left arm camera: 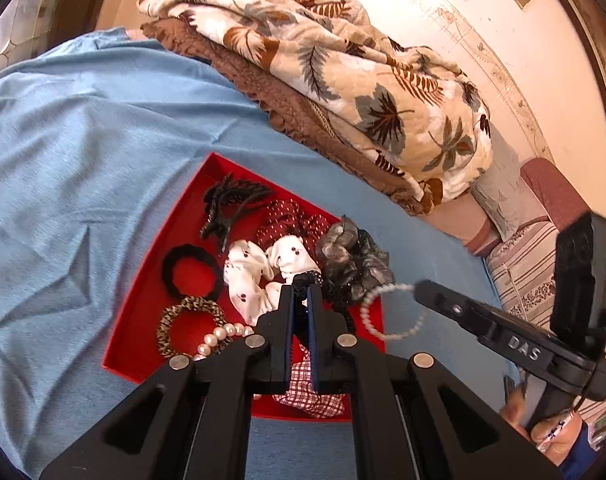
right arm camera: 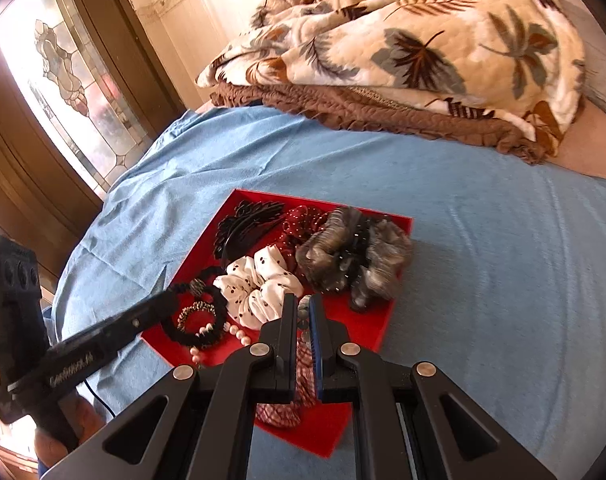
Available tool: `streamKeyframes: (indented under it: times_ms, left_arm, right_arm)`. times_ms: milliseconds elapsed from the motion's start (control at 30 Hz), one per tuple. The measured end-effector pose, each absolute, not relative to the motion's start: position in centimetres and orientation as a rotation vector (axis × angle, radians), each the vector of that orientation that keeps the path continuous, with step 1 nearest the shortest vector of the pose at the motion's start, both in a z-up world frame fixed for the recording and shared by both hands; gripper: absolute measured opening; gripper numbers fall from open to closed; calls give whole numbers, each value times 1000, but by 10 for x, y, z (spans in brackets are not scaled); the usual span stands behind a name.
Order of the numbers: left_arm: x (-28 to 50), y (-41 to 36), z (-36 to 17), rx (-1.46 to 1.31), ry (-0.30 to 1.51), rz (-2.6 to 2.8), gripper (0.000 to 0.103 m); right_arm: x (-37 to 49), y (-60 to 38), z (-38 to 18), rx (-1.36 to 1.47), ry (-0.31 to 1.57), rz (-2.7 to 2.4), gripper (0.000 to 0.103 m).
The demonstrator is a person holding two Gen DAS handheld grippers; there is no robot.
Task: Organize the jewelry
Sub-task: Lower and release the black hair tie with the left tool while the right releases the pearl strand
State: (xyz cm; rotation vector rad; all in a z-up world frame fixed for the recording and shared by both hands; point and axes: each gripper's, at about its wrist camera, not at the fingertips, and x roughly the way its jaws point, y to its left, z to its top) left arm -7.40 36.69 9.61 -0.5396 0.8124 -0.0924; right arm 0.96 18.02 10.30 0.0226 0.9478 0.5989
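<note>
A red tray (left arm camera: 151, 280) (right arm camera: 367, 332) lies on the blue sheet and holds hair ties and jewelry: a black claw clip (left arm camera: 231, 204), a white spotted scrunchie (left arm camera: 255, 276) (right arm camera: 259, 284), a grey scrunchie (left arm camera: 351, 256) (right arm camera: 351, 256), a leopard tie (left arm camera: 191, 328) and a string of pearls (left arm camera: 223, 336). My left gripper (left arm camera: 301, 294) is shut on a black corded tie (left arm camera: 309, 278) over the tray. My right gripper (right arm camera: 303, 308) is shut on a small-bead pearl bracelet (left arm camera: 387, 312) (right arm camera: 303, 314), held over the tray's right edge.
A folded leaf-print blanket (left arm camera: 343, 72) (right arm camera: 423, 40) on a brown ruffled cover lies at the far side of the bed. A stained-glass window (right arm camera: 71, 80) is at the left. A striped cushion (left arm camera: 523, 272) sits at the right. A red check scrunchie (right arm camera: 299, 384) lies under the fingers.
</note>
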Motion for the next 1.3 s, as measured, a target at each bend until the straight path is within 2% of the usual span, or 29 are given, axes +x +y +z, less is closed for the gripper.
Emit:
streamKeyframes:
  times_ms: [400, 767, 867, 933, 1000, 1033, 1100, 1167, 1300]
  left_arm:
    - [-58, 353, 66, -438, 958, -22, 6]
    - [-51, 344, 50, -405, 1006, -1, 6]
    - [-52, 345, 53, -409, 995, -3, 13]
    - [-54, 347, 57, -417, 979, -3, 21]
    - [-58, 348, 63, -420, 955, -2, 35]
    - [-60, 349, 65, -420, 946, -1, 37]
    - [-65, 349, 72, -417, 921, -5, 43]
    - [-68, 348, 77, -404, 905, -1, 46]
    - [-76, 343, 88, -360, 864, 20, 57]
  right_arm:
    - [34, 200, 66, -48, 1018, 547, 7]
    - [48, 198, 45, -128, 1028, 471, 7]
    - [49, 195, 43, -126, 1033, 466, 7]
    - [49, 192, 43, -118, 1037, 467, 7]
    - [48, 190, 46, -103, 1032, 471, 7]
    - [47, 190, 47, -95, 1030, 474, 10]
    - [45, 187, 53, -78, 1018, 481, 21]
    - [41, 184, 59, -70, 1000, 479, 36]
    - [34, 180, 67, -60, 987, 482, 38]
